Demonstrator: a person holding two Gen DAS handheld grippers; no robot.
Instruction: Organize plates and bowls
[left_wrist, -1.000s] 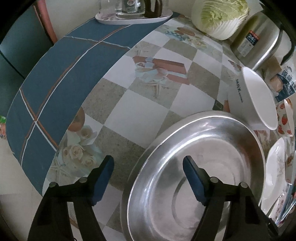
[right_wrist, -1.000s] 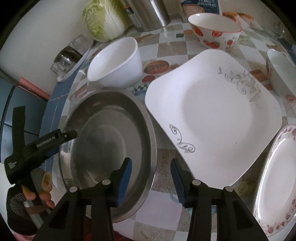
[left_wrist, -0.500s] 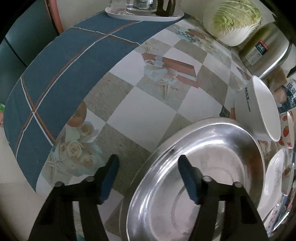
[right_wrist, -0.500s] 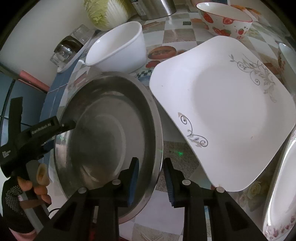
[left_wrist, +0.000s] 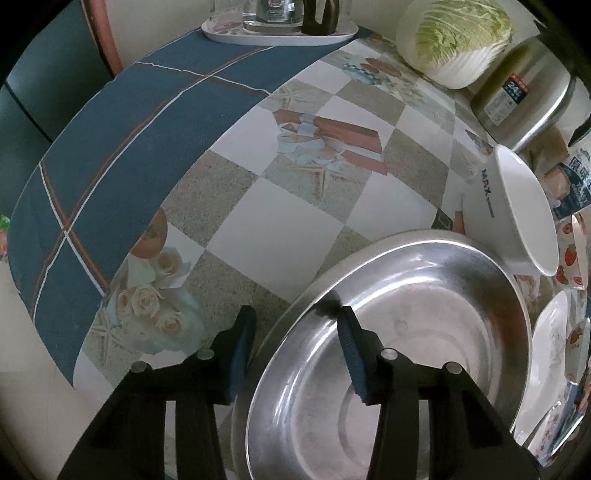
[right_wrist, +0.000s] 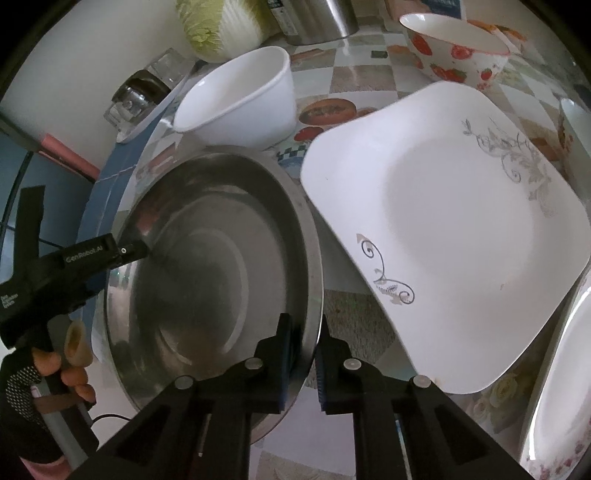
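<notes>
— Where is the steel basin (right_wrist: 207, 266)?
— Its rim sits between both tools' jaws. The right gripper (right_wrist: 303, 363) pinches it; the left gripper (left_wrist: 295, 354), closing, straddles the opposite rim, pads apart.

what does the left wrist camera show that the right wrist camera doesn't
Only the left wrist view shows the bare checkered tablecloth beside the steel basin.

Only the right wrist view shows the square white plate, the strawberry bowl's inside and the gloved hand holding the left gripper.

Both show the steel basin, the white bowl, the cabbage and the steel pot.
</notes>
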